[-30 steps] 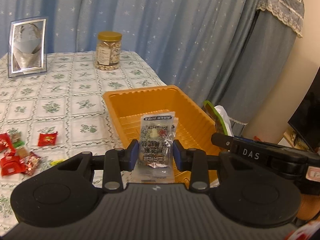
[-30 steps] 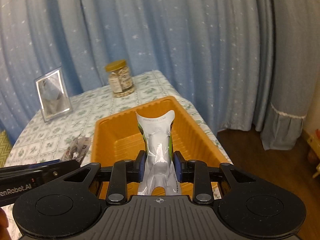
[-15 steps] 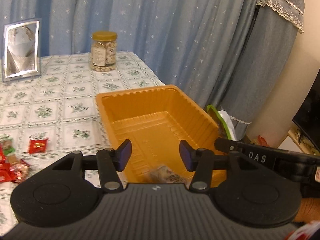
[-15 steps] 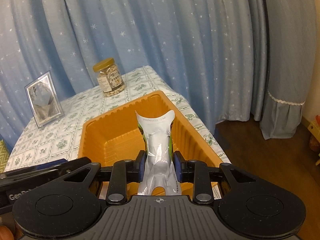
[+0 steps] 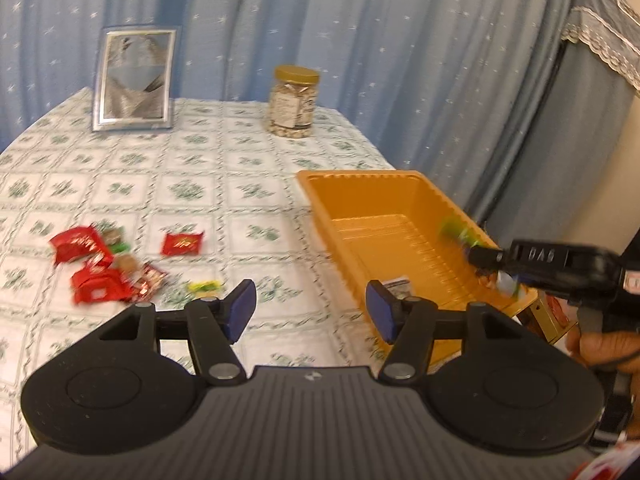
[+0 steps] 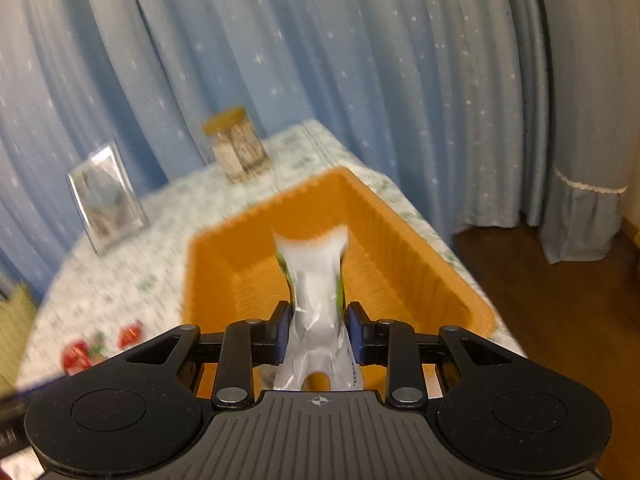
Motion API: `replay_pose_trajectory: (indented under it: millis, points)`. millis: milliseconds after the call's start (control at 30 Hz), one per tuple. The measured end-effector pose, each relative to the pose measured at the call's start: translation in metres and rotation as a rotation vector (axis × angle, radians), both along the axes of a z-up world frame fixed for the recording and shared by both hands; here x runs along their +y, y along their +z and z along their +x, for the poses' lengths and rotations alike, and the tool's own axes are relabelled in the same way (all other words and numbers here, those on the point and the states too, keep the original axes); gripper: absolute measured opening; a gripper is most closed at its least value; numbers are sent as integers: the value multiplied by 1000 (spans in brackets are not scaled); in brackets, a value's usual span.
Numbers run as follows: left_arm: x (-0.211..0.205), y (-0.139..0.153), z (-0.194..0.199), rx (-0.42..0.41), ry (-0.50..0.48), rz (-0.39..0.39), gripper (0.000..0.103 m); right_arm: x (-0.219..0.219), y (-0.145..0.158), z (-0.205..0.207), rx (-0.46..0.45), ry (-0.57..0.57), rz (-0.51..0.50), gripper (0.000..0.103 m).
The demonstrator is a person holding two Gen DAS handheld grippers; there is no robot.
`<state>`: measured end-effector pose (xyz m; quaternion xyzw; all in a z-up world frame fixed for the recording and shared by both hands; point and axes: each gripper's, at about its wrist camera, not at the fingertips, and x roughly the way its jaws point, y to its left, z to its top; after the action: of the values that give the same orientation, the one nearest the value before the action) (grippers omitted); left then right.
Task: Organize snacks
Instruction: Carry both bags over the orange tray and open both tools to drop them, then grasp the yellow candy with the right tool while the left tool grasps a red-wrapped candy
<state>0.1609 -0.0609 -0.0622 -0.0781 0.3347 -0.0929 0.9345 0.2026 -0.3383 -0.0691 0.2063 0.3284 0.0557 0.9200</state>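
**Clearance around the tray**

Bare tablecloth [image 5: 224, 216] between the red snack heap [image 5: 100, 268] and orange tray [image 5: 320, 200]: passable. The tray's interior is largely open; one small packet [image 5: 396, 285] lies near its close end. The right gripper [image 6: 319, 330] and its white pouch [image 6: 316, 276] hang over the tray. Jar [image 5: 294, 106] and picture frame [image 5: 134, 80] stand at the far edge, well apart.

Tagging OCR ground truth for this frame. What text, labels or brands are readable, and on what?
"DAS": on the black body of the right hand-held gripper, seen from the left wrist view.
Jar label: print there, too small to read.
Silver packet in the right hand-held gripper: fine print along one edge, blurred.
Packet in the orange tray: print unreadable.
Red wrappers: markings blurred.
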Motion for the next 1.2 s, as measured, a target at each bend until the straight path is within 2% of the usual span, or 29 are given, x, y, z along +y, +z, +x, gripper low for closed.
replay_pose_trajectory:
  millis: [33,100,333,700,1200]
  points:
    - [3,0,-2,4,5,-2,59,-1,0,0,1,-9,9,53]
    - [9,-2,-8,5,10,2,60,-1,5,-6,-19,-35,5,74]
    - [33,-6,-28,10,45,1,65,17,19,-37,-55,-7,-19,74]
    - [75,-5,-55,15,128,7,68,78,27,-79,-84,89,-74,74]
    - [115,-5,-62,-3,217,17,72,133,21,-87,-85,203,-116,74]
